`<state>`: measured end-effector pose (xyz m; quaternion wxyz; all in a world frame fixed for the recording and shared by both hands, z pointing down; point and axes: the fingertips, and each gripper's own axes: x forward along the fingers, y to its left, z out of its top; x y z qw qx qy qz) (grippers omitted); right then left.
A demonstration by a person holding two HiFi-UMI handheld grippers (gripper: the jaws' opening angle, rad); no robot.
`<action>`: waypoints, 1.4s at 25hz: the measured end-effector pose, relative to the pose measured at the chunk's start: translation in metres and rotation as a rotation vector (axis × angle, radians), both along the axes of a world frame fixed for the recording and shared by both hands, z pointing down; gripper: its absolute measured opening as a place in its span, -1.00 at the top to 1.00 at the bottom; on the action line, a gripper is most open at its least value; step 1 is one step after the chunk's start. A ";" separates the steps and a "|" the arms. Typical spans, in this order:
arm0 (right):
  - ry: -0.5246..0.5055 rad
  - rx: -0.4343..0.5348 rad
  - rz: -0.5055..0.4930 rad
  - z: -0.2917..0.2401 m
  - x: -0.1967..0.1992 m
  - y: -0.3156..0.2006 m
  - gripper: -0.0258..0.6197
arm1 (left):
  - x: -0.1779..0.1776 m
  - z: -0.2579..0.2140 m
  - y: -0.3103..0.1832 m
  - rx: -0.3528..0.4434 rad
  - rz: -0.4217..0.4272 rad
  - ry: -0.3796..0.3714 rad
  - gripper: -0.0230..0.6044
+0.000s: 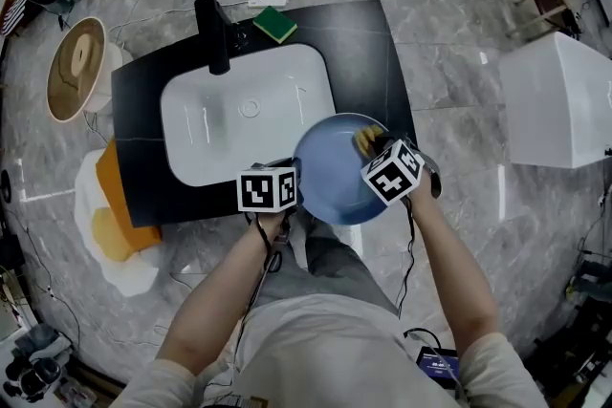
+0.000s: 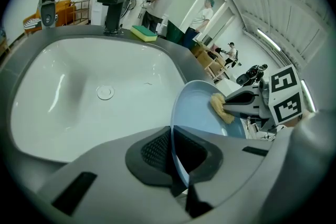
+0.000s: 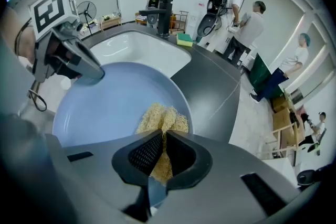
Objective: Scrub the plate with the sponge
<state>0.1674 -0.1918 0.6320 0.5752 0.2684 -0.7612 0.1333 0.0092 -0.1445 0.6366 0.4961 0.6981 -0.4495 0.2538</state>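
Note:
A blue plate [image 1: 330, 177] hangs tilted over the front right corner of the white sink [image 1: 206, 143]. My left gripper [image 1: 295, 193] is shut on its left rim; in the left gripper view the thin plate edge [image 2: 175, 149] runs between the pads of the left gripper [image 2: 176, 160]. My right gripper [image 1: 371, 146] is shut on a yellow fibrous sponge [image 1: 364, 139]. The sponge [image 3: 163, 119] rests against the plate's [image 3: 105, 102] inner face near its right rim, sticking out past the right gripper [image 3: 161, 150].
A black faucet [image 1: 214, 33] stands at the sink's back. A green and yellow sponge [image 1: 274, 24] lies on the black counter [image 1: 368, 62] behind the basin. A white box [image 1: 559, 100] stands to the right. Several people [image 3: 247, 23] stand beyond the counter.

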 end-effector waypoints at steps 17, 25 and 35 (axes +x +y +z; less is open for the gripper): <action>-0.229 -0.338 -0.163 0.001 -0.068 0.150 0.77 | 0.002 0.000 0.002 0.014 0.025 -0.025 0.84; -0.295 -0.263 -0.163 0.001 -0.112 0.108 0.77 | 0.004 0.001 0.004 0.004 0.057 0.011 0.84; -0.204 -0.120 -0.133 0.002 -0.080 0.022 0.77 | 0.001 0.001 0.002 0.001 0.020 0.036 0.84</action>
